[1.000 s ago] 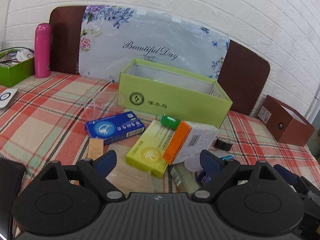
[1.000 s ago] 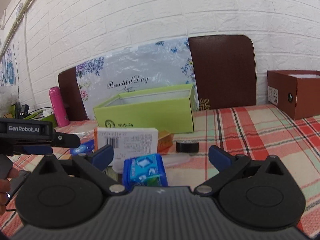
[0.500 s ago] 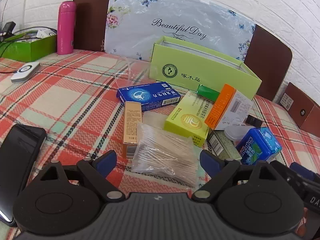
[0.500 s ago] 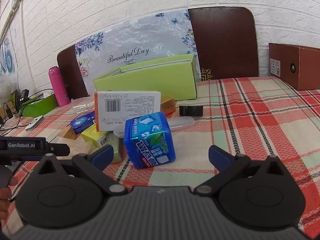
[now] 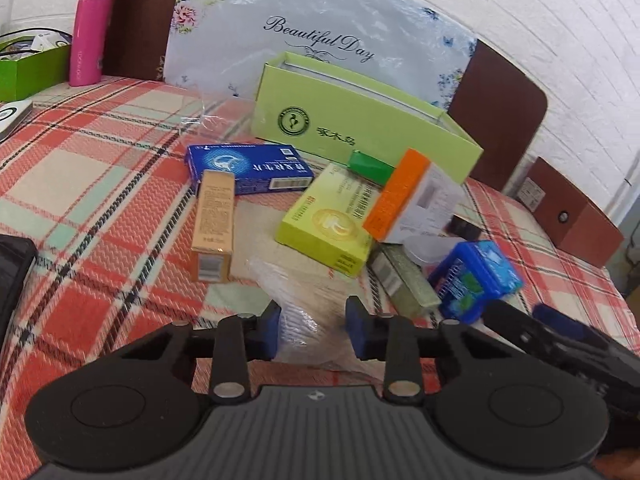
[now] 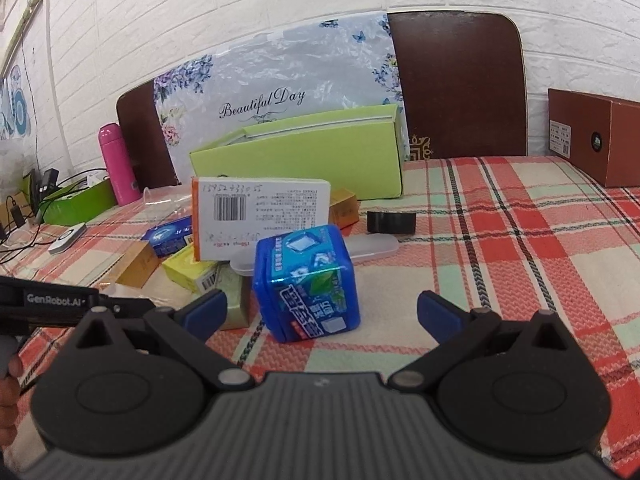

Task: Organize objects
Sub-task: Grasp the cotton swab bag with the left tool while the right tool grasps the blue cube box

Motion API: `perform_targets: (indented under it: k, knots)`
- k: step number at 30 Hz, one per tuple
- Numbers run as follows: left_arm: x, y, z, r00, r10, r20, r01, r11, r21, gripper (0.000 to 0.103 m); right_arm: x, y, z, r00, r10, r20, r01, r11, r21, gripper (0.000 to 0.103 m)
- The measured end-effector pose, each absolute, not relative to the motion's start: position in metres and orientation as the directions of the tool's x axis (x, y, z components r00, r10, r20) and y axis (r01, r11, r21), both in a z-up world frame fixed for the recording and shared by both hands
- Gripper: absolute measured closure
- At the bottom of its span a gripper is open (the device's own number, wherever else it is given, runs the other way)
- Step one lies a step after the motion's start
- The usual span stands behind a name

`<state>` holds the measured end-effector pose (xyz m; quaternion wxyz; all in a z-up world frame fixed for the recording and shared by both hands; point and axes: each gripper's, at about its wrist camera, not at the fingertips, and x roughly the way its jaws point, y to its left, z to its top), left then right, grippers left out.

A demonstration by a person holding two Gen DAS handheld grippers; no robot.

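Left gripper [image 5: 312,330] is down on the clear plastic packet [image 5: 308,300], its jaws having just been closing in, and the packet sits squarely between the two blue pads, which look pressed against its sides. From there, a yellow box [image 5: 328,224] lies at twelve o'clock and a tan carton [image 5: 214,224] at ten. Right gripper [image 6: 322,314] hangs with jaws spread wide, gripping nothing. The blue cube container [image 6: 306,284] stands on the plaid tablecloth [image 6: 500,248] just ahead of those jaws, nearer the left pad, touching neither. The green box [image 6: 300,160] waits at twelve o'clock.

Plaid-clothed table [image 5: 100,168] under scattered boxes [image 5: 248,168], pink bottle [image 5: 91,32].
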<state>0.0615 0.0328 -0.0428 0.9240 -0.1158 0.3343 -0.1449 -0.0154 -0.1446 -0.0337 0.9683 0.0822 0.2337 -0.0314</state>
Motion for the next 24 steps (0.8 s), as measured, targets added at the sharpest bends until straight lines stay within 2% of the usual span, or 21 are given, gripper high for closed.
perform_targets:
  k: [4, 9, 10, 11, 12, 13, 15, 16, 19, 22, 23, 24]
  knots:
    - [0.049, 0.026, -0.041, 0.734, -0.386, -0.559, 0.233, 0.916, -0.327, 0.069, -0.002, -0.135, -0.034, 0.882, -0.056, -0.469, 0.102, 0.992, 0.073, 0.001]
    - [0.044, 0.016, -0.036, 0.733, -0.433, -0.525, 0.281, 0.895, -0.346, 0.068, 0.013, -0.131, -0.033, 0.874, -0.088, -0.478, 0.113, 0.993, 0.023, 0.017]
    - [0.044, 0.014, -0.036, 0.731, -0.439, -0.523, 0.287, 0.893, -0.348, 0.065, 0.014, -0.131, -0.033, 0.873, -0.08, -0.48, 0.104, 0.994, 0.025, 0.021]
    - [0.045, 0.013, -0.037, 0.728, -0.444, -0.523, 0.291, 0.89, -0.351, 0.052, 0.016, -0.13, -0.034, 0.873, -0.071, -0.482, 0.095, 0.995, 0.026, 0.026]
    - [0.045, 0.011, -0.038, 0.73, -0.442, -0.522, 0.286, 0.89, -0.354, 0.045, 0.017, -0.129, -0.035, 0.872, -0.065, -0.485, 0.087, 0.996, 0.023, 0.03]
    - [0.044, 0.01, -0.039, 0.737, -0.434, -0.518, 0.277, 0.893, -0.355, 0.038, 0.017, -0.128, -0.036, 0.867, -0.061, -0.494, 0.081, 0.997, 0.018, 0.042]
    - [0.044, 0.007, -0.042, 0.737, -0.429, -0.523, 0.276, 0.897, -0.347, 0.038, 0.015, -0.128, -0.037, 0.867, -0.057, -0.495, 0.078, 0.997, 0.021, 0.044]
    - [0.045, 0.006, -0.044, 0.727, -0.434, -0.532, 0.282, 0.895, -0.345, 0.041, 0.013, -0.127, -0.037, 0.866, -0.057, -0.497, 0.077, 0.997, 0.02, 0.044]
    - [0.049, 0.004, -0.05, 0.702, -0.447, -0.555, 0.295, 0.891, -0.345, 0.058, 0.009, -0.126, -0.037, 0.867, -0.054, -0.496, 0.072, 0.997, 0.017, 0.044]
    - [0.048, 0.001, -0.051, 0.715, -0.438, -0.545, 0.303, 0.896, -0.323, 0.059, 0.006, -0.126, -0.038, 0.868, -0.052, -0.494, 0.074, 0.997, 0.025, 0.044]
    - [0.048, 0.0, -0.051, 0.715, -0.439, -0.544, 0.31, 0.896, -0.317, 0.065, 0.006, -0.126, -0.037, 0.868, -0.051, -0.495, 0.075, 0.997, 0.028, 0.044]
    - [0.048, -0.001, -0.051, 0.714, -0.443, -0.543, 0.315, 0.895, -0.316, 0.066, 0.006, -0.127, -0.037, 0.867, -0.05, -0.495, 0.076, 0.997, 0.032, 0.044]
